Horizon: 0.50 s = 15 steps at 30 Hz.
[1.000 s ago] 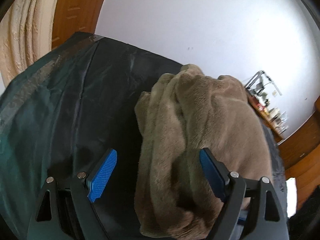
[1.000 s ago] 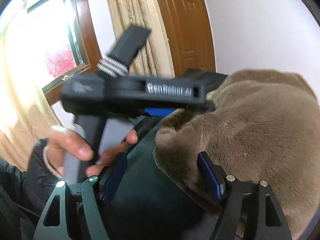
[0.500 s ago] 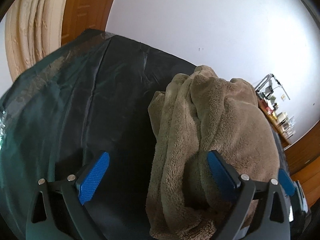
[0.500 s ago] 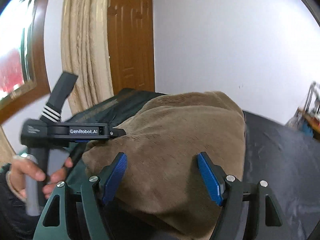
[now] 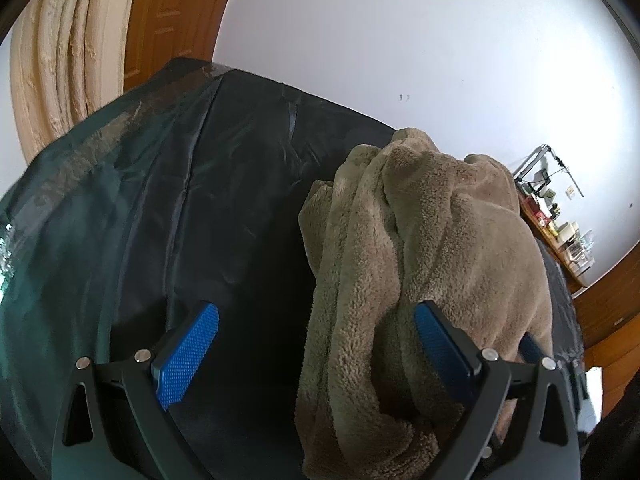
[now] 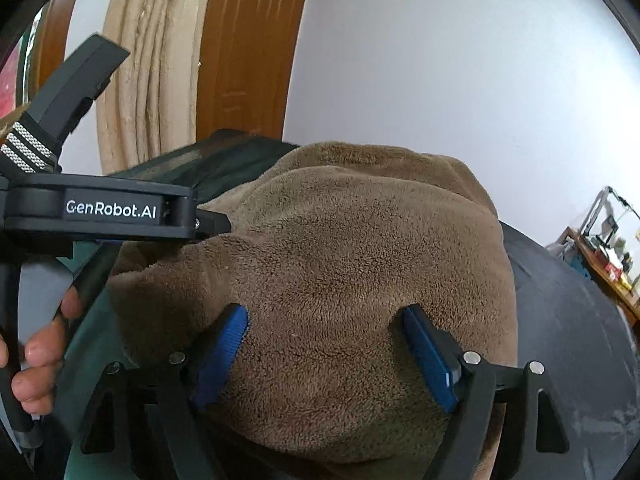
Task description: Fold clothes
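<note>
Since half a second ago the right claw (image 6: 324, 354) has been brought down onto the brown fleece garment (image 6: 340, 272), and the left claw (image 5: 316, 354) has been shifted little. The bundled garment is seen lying on a worktop covered in dark green-black sheeting (image 5: 168, 200), which fills the lower part of both views. Behind it a plain white wall (image 5: 400, 40) is shown, with a brown wooden door (image 5: 168, 20) and a cream pleated curtain (image 5: 56, 72) at the left. A cluttered wooden shelf (image 5: 560, 224) is seen far off at the right; its contents are too small to be named.

The right claw is held wide apart, with its blue pads pressed against the fleece on either side; nothing is clamped. The left claw is likewise spread wide: its right pad is set against the garment's fold, its left pad over bare sheeting, and nothing is gripped. The garment's near edge is hidden behind the claw bodies. The hand (image 6: 36, 356) on the left claw's handle is cut off by the frame edge.
</note>
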Motion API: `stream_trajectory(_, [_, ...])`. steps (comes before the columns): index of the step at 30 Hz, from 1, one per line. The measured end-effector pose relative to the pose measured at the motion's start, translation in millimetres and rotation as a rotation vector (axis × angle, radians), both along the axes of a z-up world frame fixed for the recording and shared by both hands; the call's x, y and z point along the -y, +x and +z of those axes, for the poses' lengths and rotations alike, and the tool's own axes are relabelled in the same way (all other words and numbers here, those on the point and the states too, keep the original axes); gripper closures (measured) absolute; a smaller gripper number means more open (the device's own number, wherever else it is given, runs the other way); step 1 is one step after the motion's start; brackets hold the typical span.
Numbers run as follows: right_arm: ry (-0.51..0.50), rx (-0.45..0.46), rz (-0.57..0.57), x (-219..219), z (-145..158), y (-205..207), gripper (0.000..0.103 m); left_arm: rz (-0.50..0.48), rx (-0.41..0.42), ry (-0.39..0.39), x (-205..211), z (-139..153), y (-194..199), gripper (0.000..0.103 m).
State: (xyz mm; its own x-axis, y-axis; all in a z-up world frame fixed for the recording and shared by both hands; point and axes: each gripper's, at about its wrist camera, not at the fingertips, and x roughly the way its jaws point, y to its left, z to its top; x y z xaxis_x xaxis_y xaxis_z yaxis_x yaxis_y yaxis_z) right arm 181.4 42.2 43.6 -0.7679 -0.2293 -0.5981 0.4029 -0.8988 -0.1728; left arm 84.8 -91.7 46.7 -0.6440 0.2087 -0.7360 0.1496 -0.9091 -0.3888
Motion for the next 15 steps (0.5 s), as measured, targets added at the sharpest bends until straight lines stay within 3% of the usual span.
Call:
stream_trajectory(3, [-0.022, -0.002, -0.002, -3, -3, 1, 0.020, -0.013, 0.016, 0.005, 5, -1, -10, 0.003])
stream_trajectory(8, [-0.049, 0.010, 0.014, -11, -3, -2, 0.020, -0.027, 0.002, -0.053, 5, 26, -18, 0.003])
stream_trajectory(15, [-0.095, 0.023, 0.037, -19, -1, -6, 0.020, -0.204, -0.027, 0.078, -4, 57, -50, 0.003])
